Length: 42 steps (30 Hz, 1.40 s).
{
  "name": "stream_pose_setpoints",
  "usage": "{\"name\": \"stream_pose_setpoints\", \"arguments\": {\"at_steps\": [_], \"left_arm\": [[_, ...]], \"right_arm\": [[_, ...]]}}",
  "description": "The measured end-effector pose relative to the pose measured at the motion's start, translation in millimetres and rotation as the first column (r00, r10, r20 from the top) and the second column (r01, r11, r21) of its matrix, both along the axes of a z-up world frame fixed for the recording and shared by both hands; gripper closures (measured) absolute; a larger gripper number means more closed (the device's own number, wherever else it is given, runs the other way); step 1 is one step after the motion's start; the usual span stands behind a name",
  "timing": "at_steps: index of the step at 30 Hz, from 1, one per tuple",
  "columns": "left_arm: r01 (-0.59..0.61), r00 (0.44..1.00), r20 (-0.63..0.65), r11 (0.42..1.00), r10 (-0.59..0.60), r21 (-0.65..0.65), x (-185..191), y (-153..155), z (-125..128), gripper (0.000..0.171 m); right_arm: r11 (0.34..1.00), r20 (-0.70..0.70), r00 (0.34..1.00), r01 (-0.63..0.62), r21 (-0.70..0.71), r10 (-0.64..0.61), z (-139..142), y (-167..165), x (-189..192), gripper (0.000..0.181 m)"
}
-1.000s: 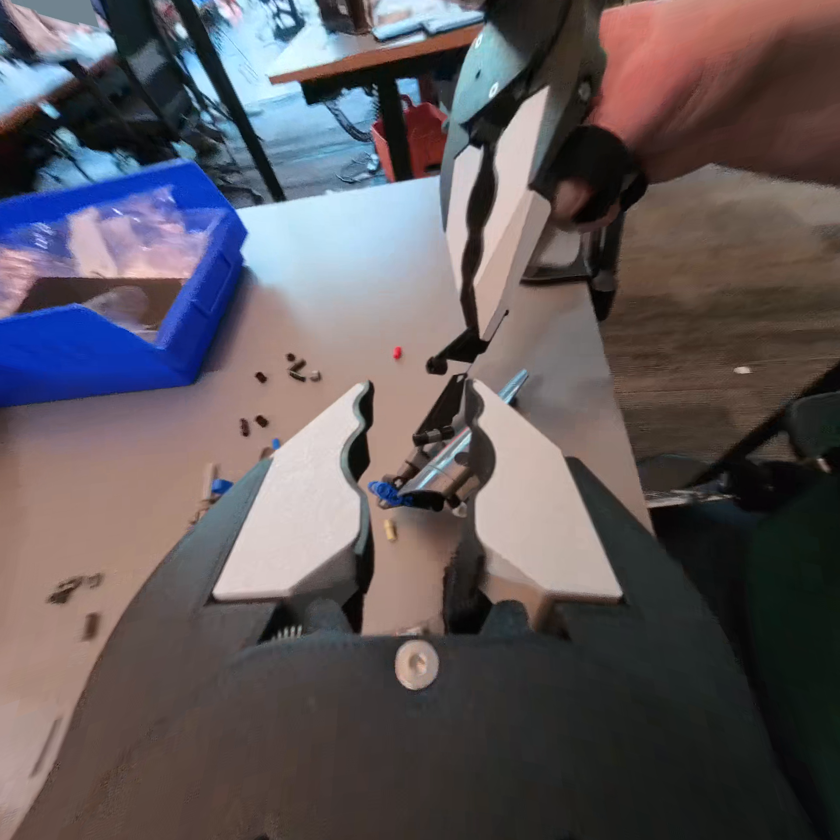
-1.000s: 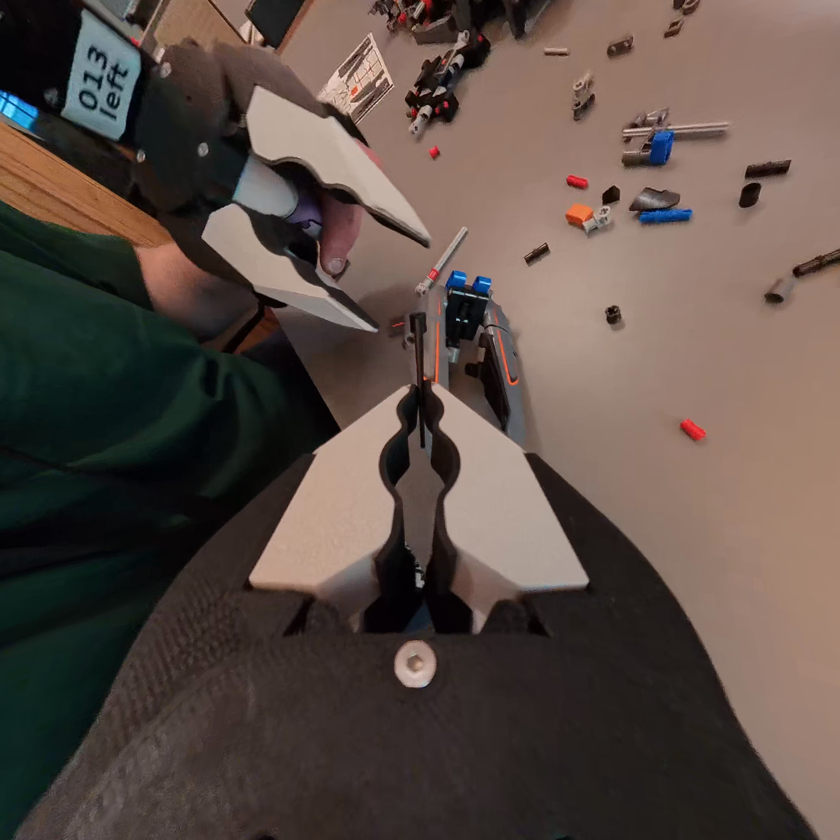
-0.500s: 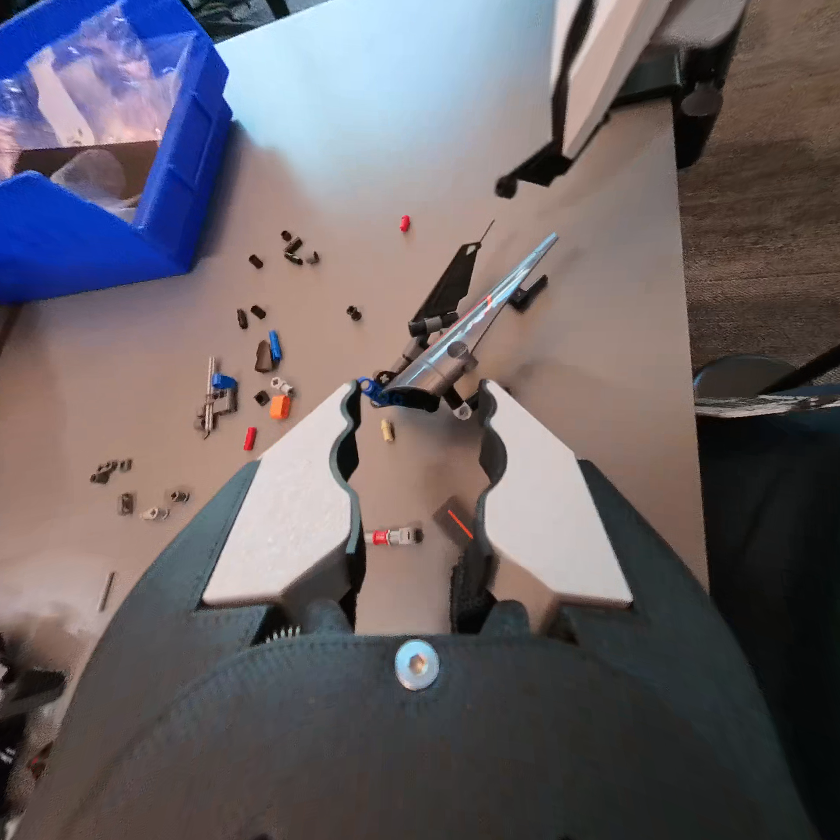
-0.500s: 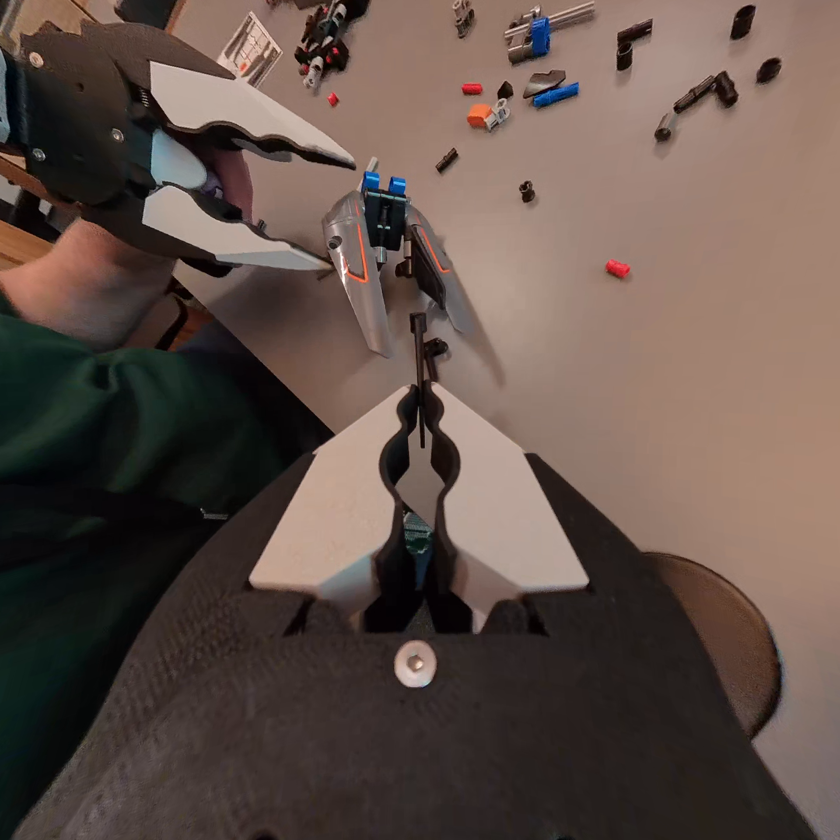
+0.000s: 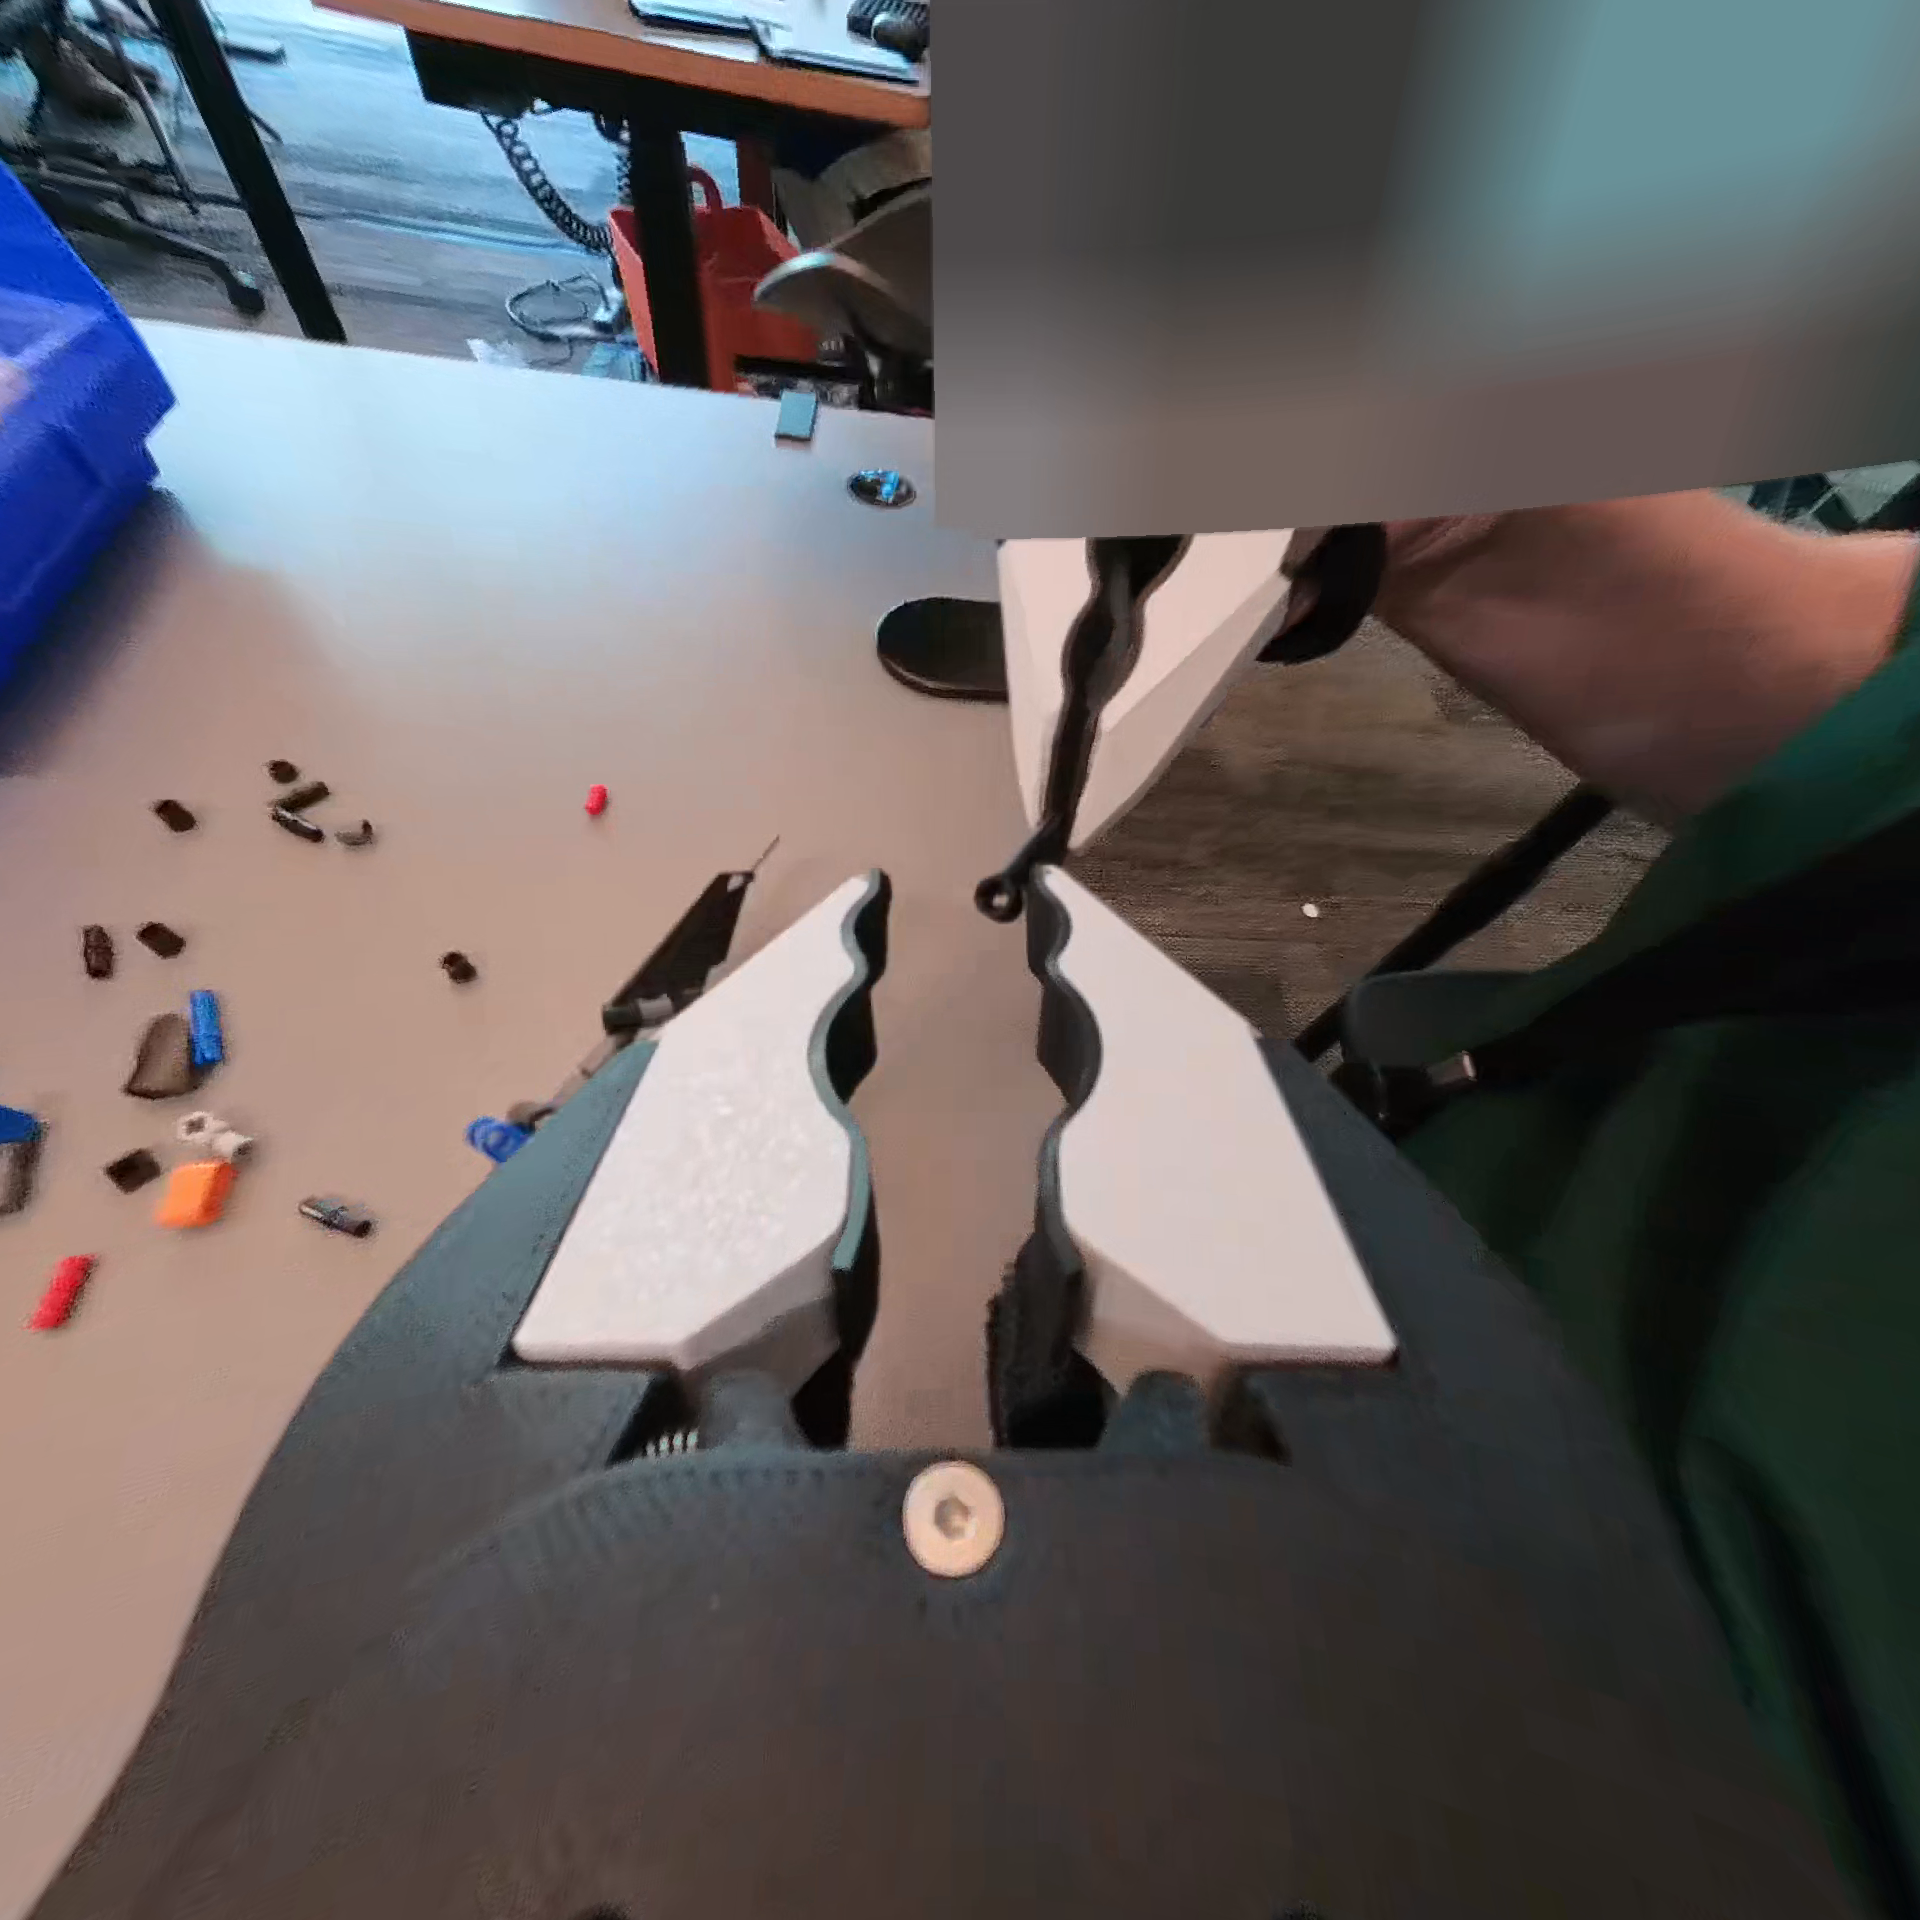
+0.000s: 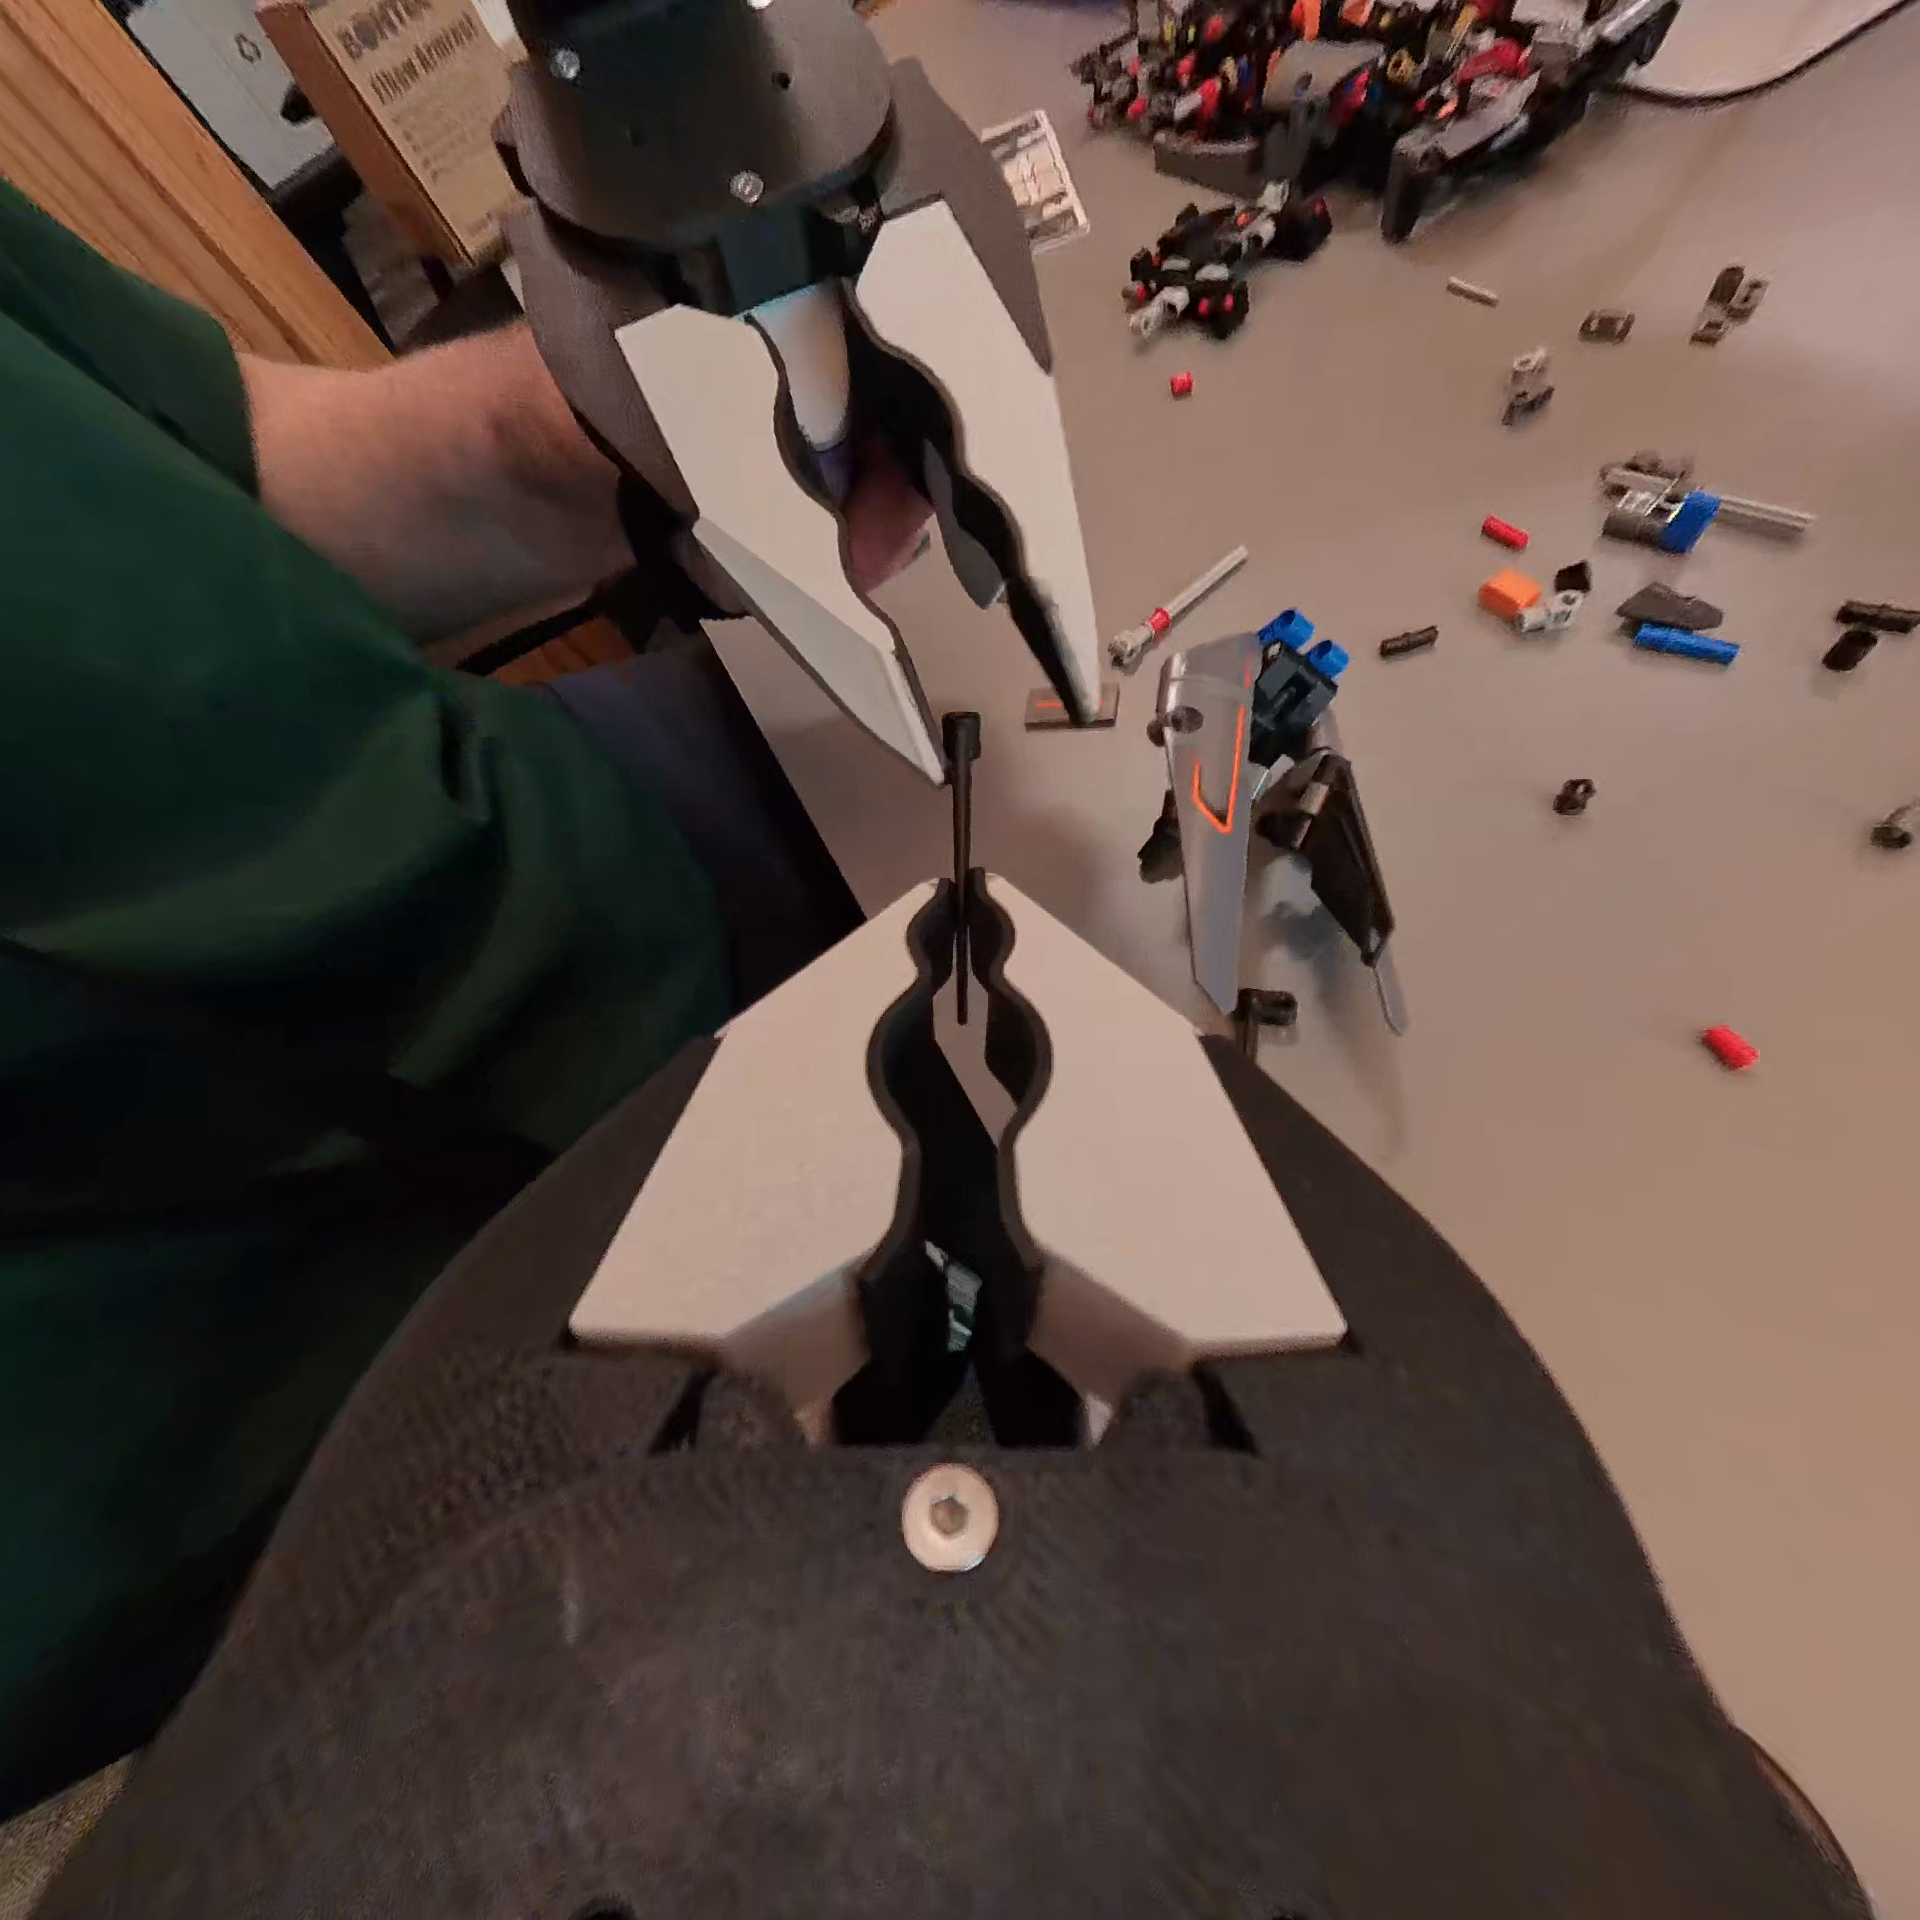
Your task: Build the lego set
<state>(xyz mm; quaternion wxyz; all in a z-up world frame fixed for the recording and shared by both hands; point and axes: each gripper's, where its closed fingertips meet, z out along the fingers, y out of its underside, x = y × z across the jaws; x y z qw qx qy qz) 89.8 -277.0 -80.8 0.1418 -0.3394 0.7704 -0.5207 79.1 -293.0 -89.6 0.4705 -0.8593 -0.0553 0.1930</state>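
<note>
My right gripper [image 6: 961, 885] is shut on a thin black rod piece [image 6: 962, 800] that sticks out forward, its thicker end up. My left gripper [image 5: 961, 883] is open and empty. In the left wrist view the right gripper [image 5: 1051, 847] points down from above, and the rod's ring end [image 5: 997, 896] hangs between my left fingertips, close to the right finger. In the right wrist view the left gripper [image 6: 1003, 743] faces me, open, just beyond the rod's tip. The silver winged assembly [image 6: 1216, 821] with blue pins lies on the grey table [image 6: 1558, 1195], apart from both grippers.
Loose small pieces are scattered on the table, among them an orange one [image 5: 192, 1193] and a red one [image 5: 62, 1291]. A blue bin [image 5: 62, 499] stands at the left. A larger dark build [image 6: 1351, 73] and a printed sheet [image 6: 1039, 177] lie at the back. The table edge [image 5: 1039, 623] is close. The tips of both grippers are at nearly the same place.
My left gripper has lifted away from the assembly and turned towards the right gripper. The right gripper, still holding the rod, now has its end between my left fingertips.
</note>
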Motion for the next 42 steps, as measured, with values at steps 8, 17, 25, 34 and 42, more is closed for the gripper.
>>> {"name": "stream_pose_setpoints", "arguments": {"at_steps": [8,17,25,34,42], "left_arm": [[-0.14,0.99,0.036,0.939,0.136,0.313,-2,37,-51,0.139],[-0.174,0.985,0.049,0.921,0.167,0.35,1,52,-63,0.136],[-0.18,0.983,0.095,0.939,0.159,0.292,6,61,-51,0.134],[-0.129,0.99,0.093,0.962,0.11,0.242,2,55,-51,0.136],[-0.215,0.966,0.228,0.88,0.126,0.424,22,64,-62,0.12]], "right_arm": [[0.922,0.118,0.964,0.265,-0.284,-0.241,-75,-39,67,0.181],[0.889,0.234,0.925,0.359,-0.285,-0.298,-80,-37,88,0.161],[0.924,0.256,0.955,0.226,-0.309,-0.148,-93,1,47,0.171],[0.928,0.178,0.957,0.27,-0.257,-0.229,-83,10,46,0.181],[0.919,0.225,0.936,0.321,-0.231,-0.27,-77,18,53,0.167]]}}
